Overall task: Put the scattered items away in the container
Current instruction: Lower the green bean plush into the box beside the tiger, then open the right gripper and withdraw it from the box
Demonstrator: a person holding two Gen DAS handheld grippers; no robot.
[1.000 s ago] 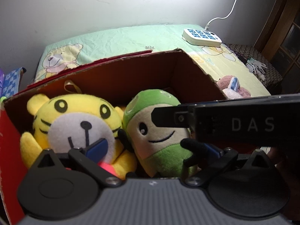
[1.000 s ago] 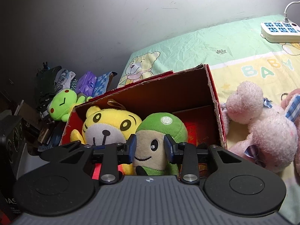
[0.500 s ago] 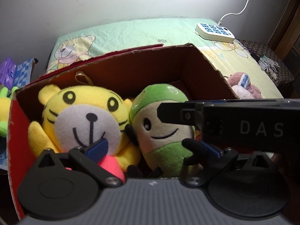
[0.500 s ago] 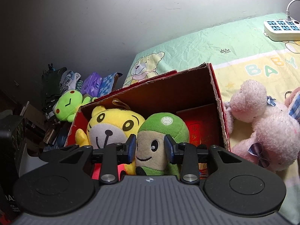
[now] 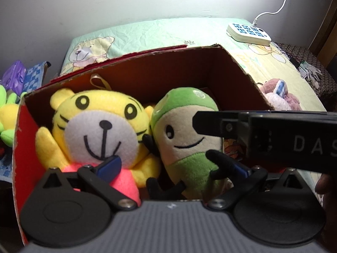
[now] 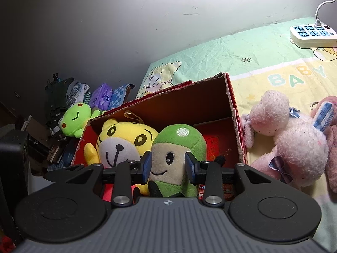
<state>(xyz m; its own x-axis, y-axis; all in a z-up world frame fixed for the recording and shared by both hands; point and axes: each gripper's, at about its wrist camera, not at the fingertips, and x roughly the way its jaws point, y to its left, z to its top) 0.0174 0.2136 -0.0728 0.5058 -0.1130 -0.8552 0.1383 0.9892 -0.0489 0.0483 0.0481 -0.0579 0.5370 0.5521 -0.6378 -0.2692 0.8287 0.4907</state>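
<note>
Green-capped plush (image 6: 179, 147): stands upright inside the cardboard box (image 6: 189, 97), near its middle, pressed against the yellow tiger plush (image 6: 124, 141) on the box's left side. Appears to rest on the box floor, not to hang from anything. Right gripper (image 6: 167, 165): fingers apart, framing the plush's face from the box's near side, with no squeeze visible in the fabric, so apparently not clamped; barely shifted over the last second, same spread. Left gripper (image 5: 174, 167): spread wide and empty at the box's near edge, drawn back a little over that second, revealing more of the box rim. Reads as a finished drop-off, with both tools free. Still outside: pink plush (image 6: 290, 139) just beside the box's right wall, and lime frog plush (image 6: 75, 120) beyond the box's far left corner. Probably next: the pink one, nearest the right tool.
</note>
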